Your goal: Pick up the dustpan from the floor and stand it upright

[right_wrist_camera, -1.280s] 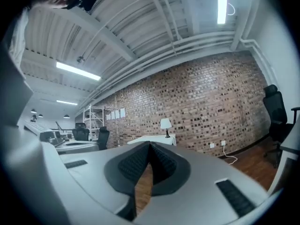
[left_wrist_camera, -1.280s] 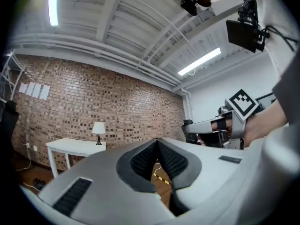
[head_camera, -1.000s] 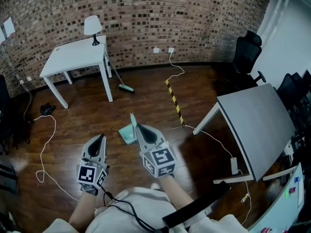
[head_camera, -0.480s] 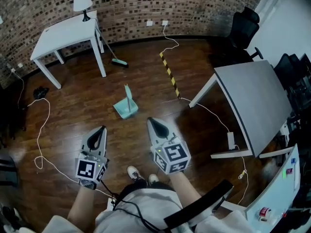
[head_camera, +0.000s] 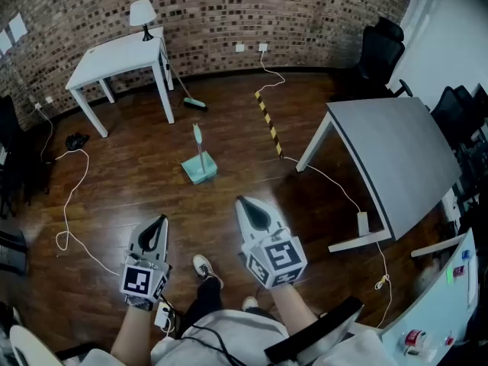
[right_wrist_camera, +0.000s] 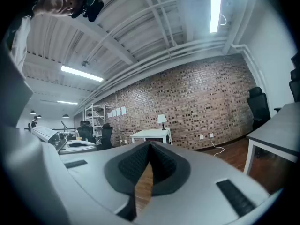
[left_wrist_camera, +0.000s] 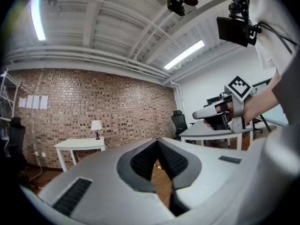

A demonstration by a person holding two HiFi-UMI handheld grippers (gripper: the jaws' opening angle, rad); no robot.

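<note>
The teal dustpan [head_camera: 200, 169] stands on the dark wooden floor in the head view, its long handle [head_camera: 197, 137] pointing up, with nothing touching it. Both grippers hang well short of it, close to the person's body. My left gripper [head_camera: 158, 222] is shut and empty; its own view shows its jaws [left_wrist_camera: 157, 141] meeting at the tips with only floor behind them. My right gripper [head_camera: 242, 203] is likewise shut and empty [right_wrist_camera: 150, 146]. It also shows at the right of the left gripper view [left_wrist_camera: 212, 113]. Neither gripper view shows the dustpan.
A white table [head_camera: 114, 58] with a lamp [head_camera: 142, 14] stands by the brick wall, with a broom [head_camera: 191, 101] leaning beside it. A grey table [head_camera: 396, 155] is at the right, office chairs [head_camera: 381, 48] behind it. Cables [head_camera: 69, 212] and a black-yellow strip [head_camera: 268, 124] lie on the floor.
Both grippers have drawn back from the dustpan toward the person. The right one was beside its handle a second ago. The dustpan stays standing, farther off.
</note>
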